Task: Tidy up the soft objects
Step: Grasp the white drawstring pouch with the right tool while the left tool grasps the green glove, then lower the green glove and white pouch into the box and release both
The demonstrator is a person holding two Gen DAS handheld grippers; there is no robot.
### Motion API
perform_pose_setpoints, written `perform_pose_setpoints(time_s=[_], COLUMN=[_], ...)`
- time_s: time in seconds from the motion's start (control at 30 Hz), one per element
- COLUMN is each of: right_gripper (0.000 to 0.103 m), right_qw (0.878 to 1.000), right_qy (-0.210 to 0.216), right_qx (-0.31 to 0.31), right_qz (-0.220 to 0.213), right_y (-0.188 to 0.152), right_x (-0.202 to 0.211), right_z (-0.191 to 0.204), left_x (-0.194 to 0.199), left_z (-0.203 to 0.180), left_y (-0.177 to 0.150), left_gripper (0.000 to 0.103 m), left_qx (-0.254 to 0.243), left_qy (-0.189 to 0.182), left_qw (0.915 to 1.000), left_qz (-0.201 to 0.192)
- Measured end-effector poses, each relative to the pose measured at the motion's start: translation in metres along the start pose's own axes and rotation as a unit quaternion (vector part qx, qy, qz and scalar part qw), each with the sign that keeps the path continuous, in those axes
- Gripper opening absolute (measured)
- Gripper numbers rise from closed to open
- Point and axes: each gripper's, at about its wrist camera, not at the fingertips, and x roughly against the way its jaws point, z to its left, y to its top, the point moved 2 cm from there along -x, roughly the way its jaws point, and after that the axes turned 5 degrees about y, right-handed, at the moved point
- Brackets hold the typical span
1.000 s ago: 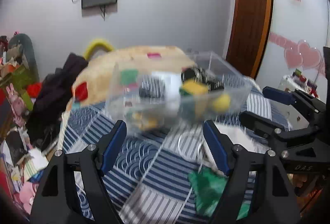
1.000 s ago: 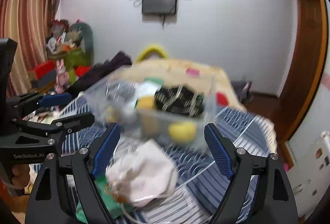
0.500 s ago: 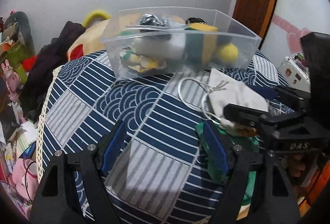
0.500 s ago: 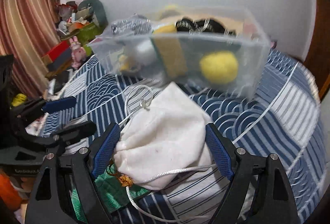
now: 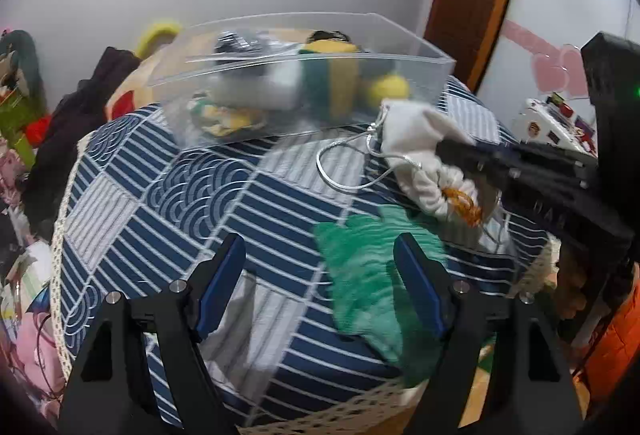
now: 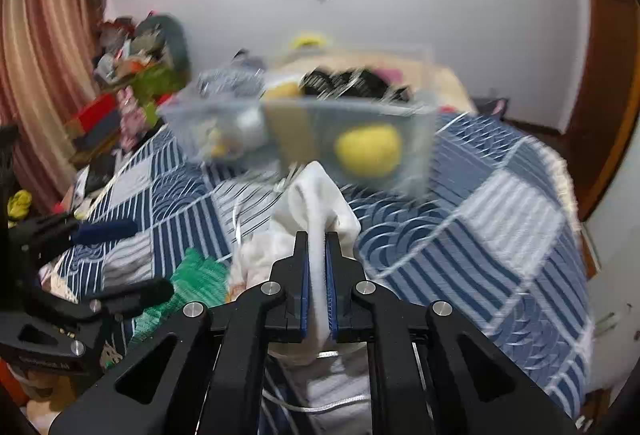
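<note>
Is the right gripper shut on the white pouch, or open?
Shut. The right gripper pinches a fold of the white pouch between its blue pads, seen in both wrist views.

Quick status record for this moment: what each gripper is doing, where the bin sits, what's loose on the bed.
right gripper: shut on the white drawstring pouch, fabric pinched between the blue pads
left gripper: open, holding nothing, above the striped blanket
clear bin: on the blanket beyond the pouch, holding a yellow ball, a yellow-green sponge and other soft items
green cloth: loose on the blanket, near the left gripper's right finger
</note>
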Motion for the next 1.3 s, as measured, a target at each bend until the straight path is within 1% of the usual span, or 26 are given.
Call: perform_pose_setpoints(time_s=[0.07,0.17,0.3,0.33,0.4,0.47,0.5,0.57,0.6,0.77,0.87,1.0,1.17,1.23,1.3], right_gripper=[0.006,0.006,0.006,0.006,0.006,0.006,0.006,0.006,0.006,0.006,0.006,0.007,0.007,0.007,0.007], right_qw=[1.000,0.999,0.998,0.998,0.999,0.999,0.999,0.999,0.999,0.998,0.997,0.995,0.992,0.991,0.990], right_qy=[-0.012,-0.018,-0.019,-0.017,-0.013,-0.010,-0.009,-0.008,-0.008,-0.011,-0.012,-0.015,-0.020,-0.022,-0.022], right_qx=[-0.009,-0.028,-0.038,-0.039,-0.037,-0.033,-0.031,-0.029,-0.027,-0.020,-0.016,-0.009,-0.001,0.000,0.000], right_qz=[-0.016,-0.030,-0.035,-0.036,-0.037,-0.038,-0.039,-0.042,-0.044,-0.060,-0.073,-0.094,-0.124,-0.134,-0.142], right_y=[0.001,0.002,0.004,0.003,0.003,0.005,0.005,0.006,0.006,0.012,0.019,0.031,0.050,0.057,0.064], right_x=[0.013,0.024,0.029,0.030,0.031,0.030,0.031,0.032,0.035,0.044,0.049,0.055,0.060,0.061,0.059], right_z=[-0.009,-0.021,-0.023,-0.023,-0.021,-0.017,-0.017,-0.014,-0.013,-0.008,-0.006,-0.004,-0.003,-0.003,-0.004], left_x=[-0.002,-0.009,-0.023,-0.025,-0.024,-0.021,-0.020,-0.017,-0.014,0.004,0.013,0.025,0.042,0.044,0.047], left_z=[-0.008,-0.020,-0.034,-0.035,-0.035,-0.034,-0.034,-0.033,-0.032,-0.023,-0.014,0.000,0.017,0.022,0.028], left_y=[0.000,-0.004,-0.013,-0.015,-0.016,-0.017,-0.016,-0.014,-0.014,-0.002,0.008,0.029,0.057,0.067,0.077], left_gripper=[0.077,0.077,0.077,0.073,0.062,0.040,0.036,0.025,0.022,0.020,0.020,0.020,0.020,0.020,0.020], left_qx=[-0.004,-0.012,-0.030,-0.031,-0.035,-0.036,-0.036,-0.038,-0.038,-0.039,-0.028,-0.005,0.005,0.005,0.013], left_qy=[-0.012,-0.028,-0.037,-0.035,-0.025,-0.032,-0.033,-0.032,-0.030,-0.010,-0.003,0.002,0.004,0.018,0.021], left_qw=[0.9999,0.9993,0.9980,0.9980,0.9985,0.9984,0.9984,0.9986,0.9987,0.9988,0.9986,0.9975,0.9939,0.9922,0.9909], left_qz=[0.006,0.021,0.042,0.043,0.033,0.030,0.028,0.021,0.013,-0.029,-0.045,-0.070,-0.110,-0.124,-0.132])
